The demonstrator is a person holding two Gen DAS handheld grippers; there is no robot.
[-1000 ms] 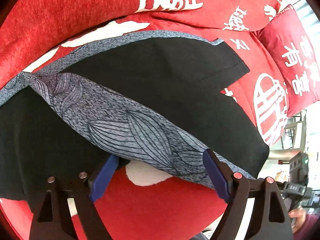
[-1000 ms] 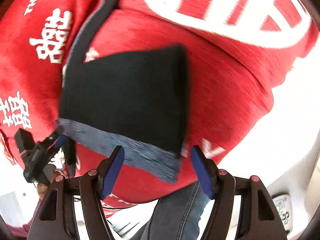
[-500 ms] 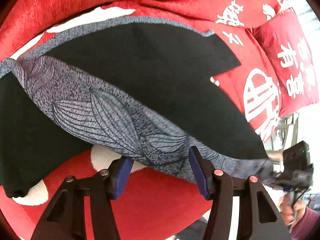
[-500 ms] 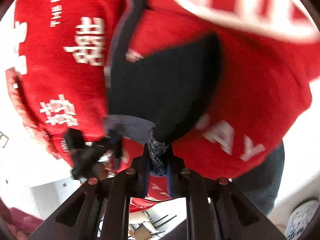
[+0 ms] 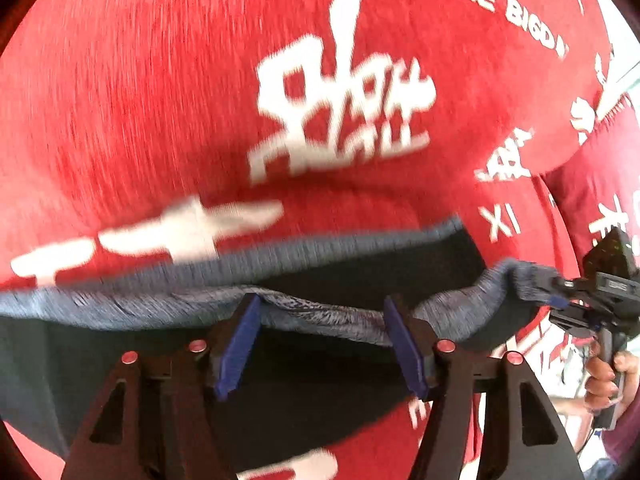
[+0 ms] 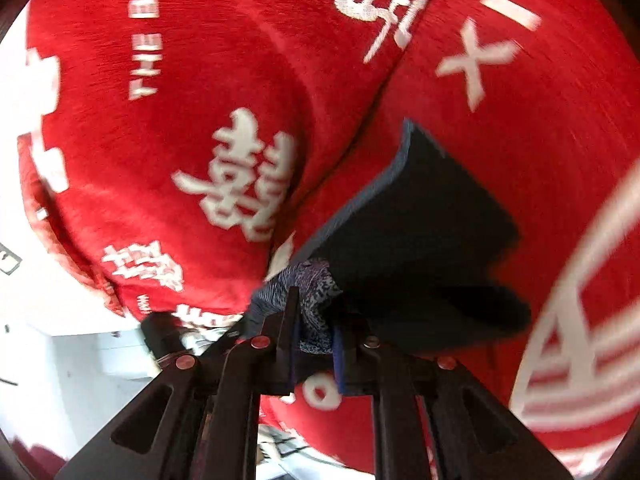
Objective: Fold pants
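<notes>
**Waistband lifted at one end, loose at the other**

Starting on my left: the left gripper [image 5: 324, 340] hangs steeply over the black pants with the grey leaf-patterned waistband [image 5: 280, 392], which lie on the red plush sofa cover printed with white characters [image 5: 160, 100]. Its blue-padded jaws have just been opening a little, and I see the grey band running crosswise between them; the picture is smeared, but the pads look to stand clear of the cloth on both sides, so I read them as open around it, not gripping.

Following the band rightward in that same view, it rises to the right gripper [image 5: 560, 300], held in a person's hand [image 5: 608, 372]. From the right wrist camera, those jaws are closed tight on a bunched end of the patterned band, with the black leg cloth hanging away from them, up and to the right in that view, toward the sofa seam.

What matters for the fold, as I judge it: the waistband's long axis runs straight from one gripper to the other, and my left jaws already straddle it. I would close the left before carrying the band over, or that end will sag.
</notes>
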